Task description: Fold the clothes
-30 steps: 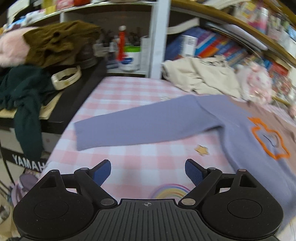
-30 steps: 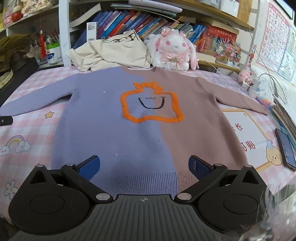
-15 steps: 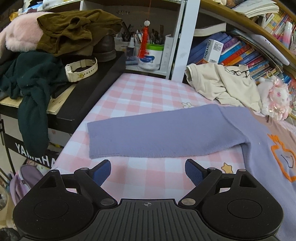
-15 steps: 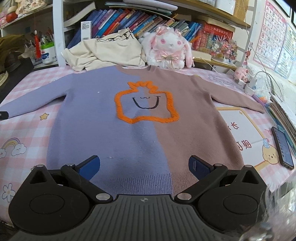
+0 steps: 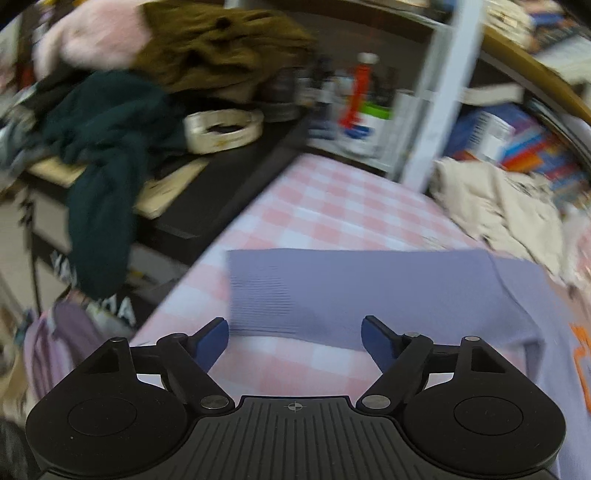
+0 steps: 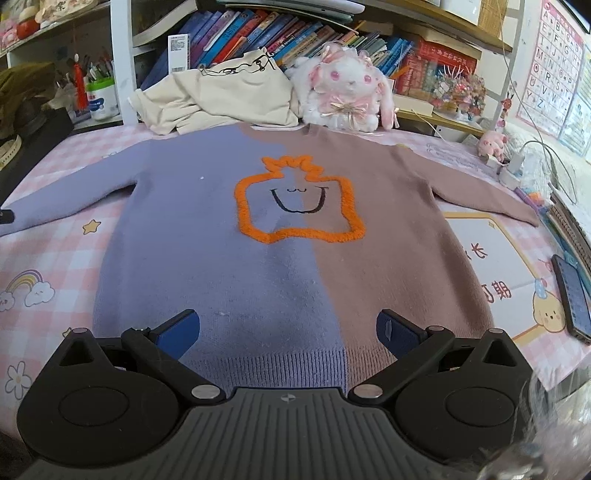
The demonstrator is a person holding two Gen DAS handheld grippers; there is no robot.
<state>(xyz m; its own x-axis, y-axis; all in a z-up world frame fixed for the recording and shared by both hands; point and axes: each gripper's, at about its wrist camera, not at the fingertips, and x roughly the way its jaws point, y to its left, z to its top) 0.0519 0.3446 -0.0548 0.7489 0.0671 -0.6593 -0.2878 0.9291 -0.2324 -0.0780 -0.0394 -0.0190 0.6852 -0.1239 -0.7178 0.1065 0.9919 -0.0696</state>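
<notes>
left tongs (image 5: 294,334) closing, empty, at sleeve cuff (image 5: 258,291) | right tongs (image 6: 288,326) apart over sweater (image 6: 229,258) hem | risk: you pinch the gingham bench cover (image 5: 314,206) too

A child's bedroom: bookshelves (image 6: 295,33), plush rabbit (image 6: 347,92), alphabet poster (image 6: 554,66), pink checked bedsheet (image 6: 55,258).

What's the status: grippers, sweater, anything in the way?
Left gripper closing over purple cuff, nothing pinched. Right gripper open above hem. Sweater flat, unfolded. Nothing blocking.
</notes>
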